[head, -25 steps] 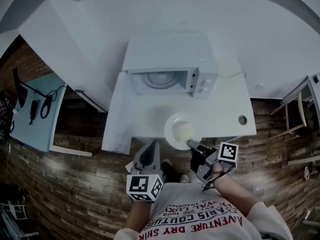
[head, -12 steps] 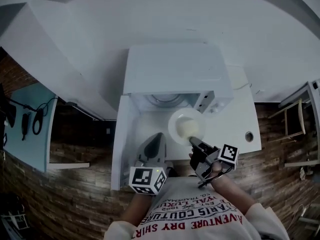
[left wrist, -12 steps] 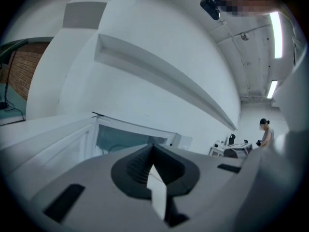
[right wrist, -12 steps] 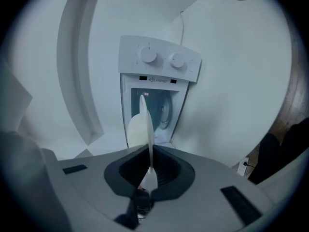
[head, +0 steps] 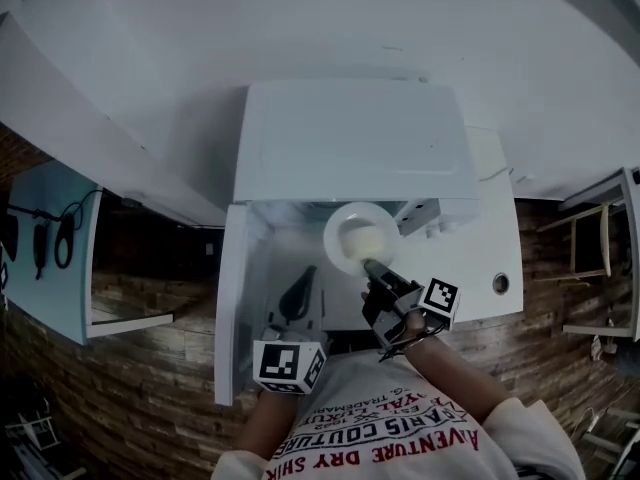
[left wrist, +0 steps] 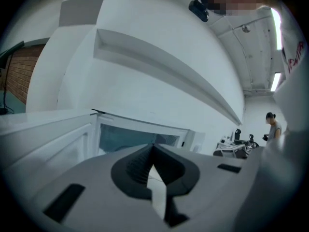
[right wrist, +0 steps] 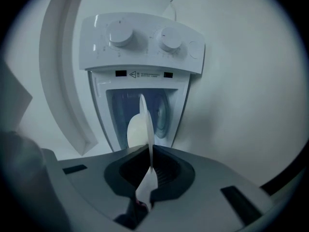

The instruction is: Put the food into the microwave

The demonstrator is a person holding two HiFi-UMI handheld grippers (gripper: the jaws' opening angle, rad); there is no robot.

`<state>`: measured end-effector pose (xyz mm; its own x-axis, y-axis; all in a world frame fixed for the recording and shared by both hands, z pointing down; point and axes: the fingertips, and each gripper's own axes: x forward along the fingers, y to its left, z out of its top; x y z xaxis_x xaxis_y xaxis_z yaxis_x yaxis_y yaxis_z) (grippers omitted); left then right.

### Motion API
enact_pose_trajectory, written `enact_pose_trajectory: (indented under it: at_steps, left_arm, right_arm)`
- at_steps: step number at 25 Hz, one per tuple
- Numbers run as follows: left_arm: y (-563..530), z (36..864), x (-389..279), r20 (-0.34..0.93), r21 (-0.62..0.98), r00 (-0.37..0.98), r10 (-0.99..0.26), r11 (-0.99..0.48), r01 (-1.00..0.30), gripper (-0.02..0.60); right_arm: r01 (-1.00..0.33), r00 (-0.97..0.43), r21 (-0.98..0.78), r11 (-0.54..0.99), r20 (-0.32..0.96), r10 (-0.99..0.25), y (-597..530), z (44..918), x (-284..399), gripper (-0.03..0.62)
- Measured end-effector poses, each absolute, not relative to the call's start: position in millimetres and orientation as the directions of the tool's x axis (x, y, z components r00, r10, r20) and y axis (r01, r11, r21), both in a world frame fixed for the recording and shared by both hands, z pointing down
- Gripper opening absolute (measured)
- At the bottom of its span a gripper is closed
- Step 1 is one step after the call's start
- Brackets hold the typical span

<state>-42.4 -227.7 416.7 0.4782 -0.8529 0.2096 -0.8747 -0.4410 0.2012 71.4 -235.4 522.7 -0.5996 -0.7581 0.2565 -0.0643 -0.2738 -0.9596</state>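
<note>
Door's open! The boxy white microwave [head: 350, 138] has its smooth flat door [head: 232, 298] swung wide. The thin round white plate [head: 338, 230] with its pale domed lump of food [head: 368, 244] hangs right at the microwave's mouth, not inside yet, I'd say. The right gripper [head: 372, 268] pinches the plate's rim. In front of the microwave, the left gripper [head: 303, 286] is pressed together, empty. Setting down and letting go remain.

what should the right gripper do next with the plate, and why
Probably ease the round white plate forward into the white microwave and lower it. The right gripper is shut on the plate's rim, pale food sits on it, the white door stands open, and the plate hovers at the cavity's mouth.
</note>
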Motion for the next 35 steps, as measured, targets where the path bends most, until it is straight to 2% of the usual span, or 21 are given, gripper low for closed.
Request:
enact_pose_trajectory:
  at_steps: [4,16,28,35]
  left_arm:
    - [-243,422,-47,0.184,0.178,0.453,-0.872,-0.423,-0.888,0.003]
    - [-276,457,-52,0.219,0.134,0.417,-0.882,-0.396,-0.908,0.003]
    - [-272,473,-49,0.253,0.209,0.443,-0.86,-0.398,-0.893,0.003]
    - [-269,476,-41,0.259,0.259,0.461,-0.849,-0.399,-0.88,0.003]
  right_arm:
    - [-0.054,-0.592,-0.964,-0.258,0.24,-0.77,-264,539,67,0.021]
    - [-0.047,-0.56,-0.967,-0.249,0.232,-0.796,-332,576,46,0.021]
    - [-0.075,-0.517,-0.968,-0.241,0.244,-0.821,-373,581,37,0.021]
    - [-0.205,-0.529,-0.948,-0.245,0.317,-0.787,-373,579,34,0.035]
